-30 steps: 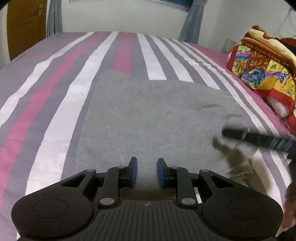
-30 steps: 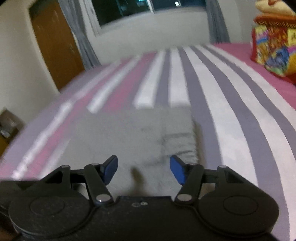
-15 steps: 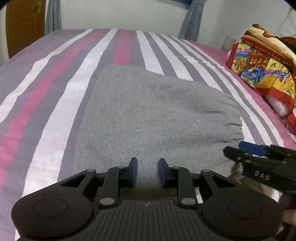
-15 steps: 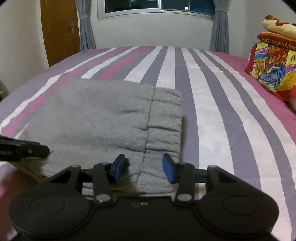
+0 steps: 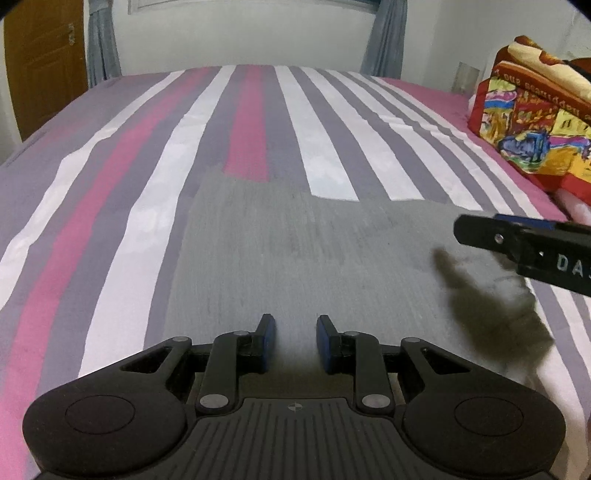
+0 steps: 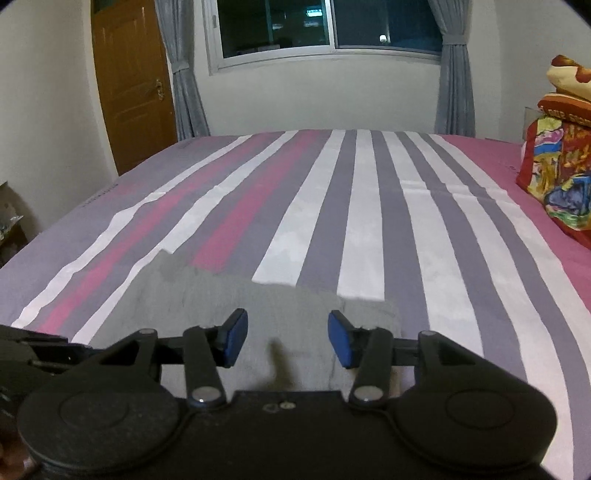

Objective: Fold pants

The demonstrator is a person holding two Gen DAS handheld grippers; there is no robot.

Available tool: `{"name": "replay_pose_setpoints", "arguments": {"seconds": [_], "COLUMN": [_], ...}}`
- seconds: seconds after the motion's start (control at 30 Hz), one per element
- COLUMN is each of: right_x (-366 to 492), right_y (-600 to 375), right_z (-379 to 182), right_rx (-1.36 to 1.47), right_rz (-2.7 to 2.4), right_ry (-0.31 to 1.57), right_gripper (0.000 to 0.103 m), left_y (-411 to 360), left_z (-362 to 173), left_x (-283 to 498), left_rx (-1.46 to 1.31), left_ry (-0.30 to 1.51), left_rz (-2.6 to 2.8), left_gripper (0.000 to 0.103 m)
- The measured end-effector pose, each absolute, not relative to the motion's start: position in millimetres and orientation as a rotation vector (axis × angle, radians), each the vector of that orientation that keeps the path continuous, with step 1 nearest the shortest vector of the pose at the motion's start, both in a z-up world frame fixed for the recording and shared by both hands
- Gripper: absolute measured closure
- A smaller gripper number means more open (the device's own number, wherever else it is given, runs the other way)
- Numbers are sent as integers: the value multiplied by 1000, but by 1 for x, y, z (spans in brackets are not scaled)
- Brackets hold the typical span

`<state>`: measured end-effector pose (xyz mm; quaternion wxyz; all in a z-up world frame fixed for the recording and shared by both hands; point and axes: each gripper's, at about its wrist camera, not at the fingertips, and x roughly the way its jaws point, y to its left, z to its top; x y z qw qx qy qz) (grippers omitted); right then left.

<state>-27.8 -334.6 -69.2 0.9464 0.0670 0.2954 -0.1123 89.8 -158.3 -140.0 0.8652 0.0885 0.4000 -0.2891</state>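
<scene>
1. Plainly, the left gripper (image 5: pixel 292 341) stands with its jaws a little apart and nothing between them; the blue pads (image 5: pixel 266 341) are clear of the cloth below. The right gripper (image 6: pixel 287 339) is wider apart, likewise empty, its jaws having closed in somewhat just now with nothing caught between them.

2. The pants (image 5: pixel 314 266), grey and already folded into a flat block, lie on the striped bedsheet (image 5: pixel 110 184) directly ahead of and beneath both tools.

3. Risk: neither gripper has cloth in its hold, so a closing bite from this height would likely catch only the top layer, or nothing. Pulling one layer alone would peel the fold open and skew the edges.

4. Risk: the two tools are near each other over the same end of the garment; a sideways reach could knock them together or drag the fabric off square.

5. The left wrist view shows the right gripper (image 5: pixel 524 240) from the side, its shadow falling on the cloth, and most of the folded block. The right wrist view shows only the near right-hand portion (image 6: pixel 258 306), but adds the window (image 6: pixel 325 29) and door (image 6: pixel 129 85).
</scene>
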Motion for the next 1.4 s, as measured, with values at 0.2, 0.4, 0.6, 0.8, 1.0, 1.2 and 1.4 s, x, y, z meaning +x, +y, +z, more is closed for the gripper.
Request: {"name": "replay_pose_setpoints", "arguments": {"seconds": [0.2,0.4,0.6,0.8,1.0,1.2,1.4], "right_x": [-1,10,12,11,-17,-61,-85], "right_y": [-352,-364,-365,-362,-346,-326,-332], "right_z": [-87,-113,-132,-128,-101,-104,-124], "right_rx": [121,99,69,67,69,17,101], "right_rz": [-280,-298,-294,-295,-276,-268,-291], "right_ry": [641,680,686,706,672,678,753], "right_gripper": [56,53,50,47,45,45,40], "left_y": [-180,-198,-205,-198,-173,-150,-135], "left_z": [-144,-155,-165,-161,-155,-155,-153], "left_x": [122,150,156,141,97,51,32], "left_rx": [198,203,202,205,221,231,183], "left_ry": [831,828,837,826,808,800,813], "left_rz": [-596,-582,-577,-564,-588,-617,-618], "left_gripper": [77,77,77,77,77,77,77]}}
